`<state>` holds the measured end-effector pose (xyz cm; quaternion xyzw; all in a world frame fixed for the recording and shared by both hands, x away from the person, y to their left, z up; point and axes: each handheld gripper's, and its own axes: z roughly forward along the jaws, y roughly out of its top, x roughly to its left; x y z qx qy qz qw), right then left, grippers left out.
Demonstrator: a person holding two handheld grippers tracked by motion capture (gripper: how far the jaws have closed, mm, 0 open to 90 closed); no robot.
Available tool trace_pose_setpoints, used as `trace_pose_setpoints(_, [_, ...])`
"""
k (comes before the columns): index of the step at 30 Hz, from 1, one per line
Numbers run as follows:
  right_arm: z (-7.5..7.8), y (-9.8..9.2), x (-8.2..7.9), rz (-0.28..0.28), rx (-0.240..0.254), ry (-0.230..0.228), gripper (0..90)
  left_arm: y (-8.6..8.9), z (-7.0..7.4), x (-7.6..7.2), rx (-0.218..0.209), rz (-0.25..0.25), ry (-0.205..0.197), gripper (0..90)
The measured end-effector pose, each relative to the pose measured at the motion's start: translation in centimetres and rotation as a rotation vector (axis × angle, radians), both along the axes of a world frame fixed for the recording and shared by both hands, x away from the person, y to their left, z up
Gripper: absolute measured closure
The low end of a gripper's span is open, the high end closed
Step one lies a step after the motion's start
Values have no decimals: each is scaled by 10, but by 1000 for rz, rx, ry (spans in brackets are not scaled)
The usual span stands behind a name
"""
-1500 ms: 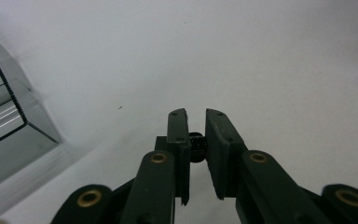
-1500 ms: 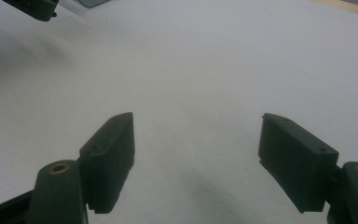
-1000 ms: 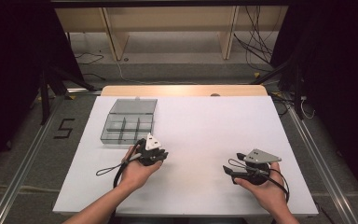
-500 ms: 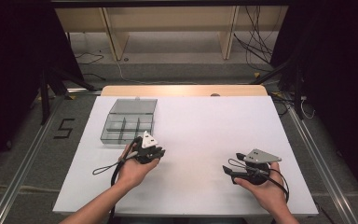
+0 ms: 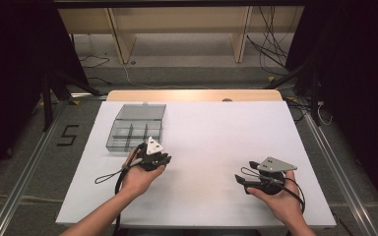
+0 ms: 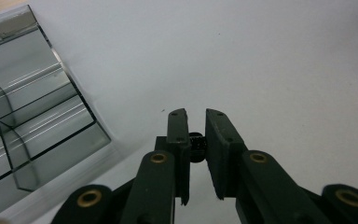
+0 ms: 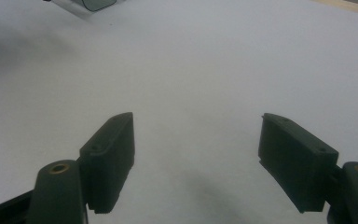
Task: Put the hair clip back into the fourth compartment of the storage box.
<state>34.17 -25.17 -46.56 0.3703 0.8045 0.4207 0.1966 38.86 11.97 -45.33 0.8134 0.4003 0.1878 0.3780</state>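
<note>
A white sheet is covering the counter (image 5: pixel 216 142); the far-left compartment box (image 5: pixel 137 128) is showing smoky clear grey; both tools are looking black.

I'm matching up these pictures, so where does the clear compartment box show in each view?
High view: clear compartment box on the white table, far left.
Left gripper view: box along the left edge.
Right gripper view: one corner at the top edge.
Shared landmark: the white table.
</note>
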Motion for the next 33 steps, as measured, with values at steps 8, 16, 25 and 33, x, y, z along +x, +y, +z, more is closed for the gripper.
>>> trace_pose_setpoints(8, [0,0,0,0,-2,1,277,5,0,2,0,11,-1,796])
trace_pose_setpoints(16, [0,0,0,-1,-2,1,277,11,2,4,3,23,-5,796])
trace_pose_setpoints(25, [0,0,0,-2,-4,0,277,16,4,6,1,39,-14,796])
trace_pose_setpoints(33, [-1,0,0,-2,-5,1,277,20,5,7,-1,50,-16,795])
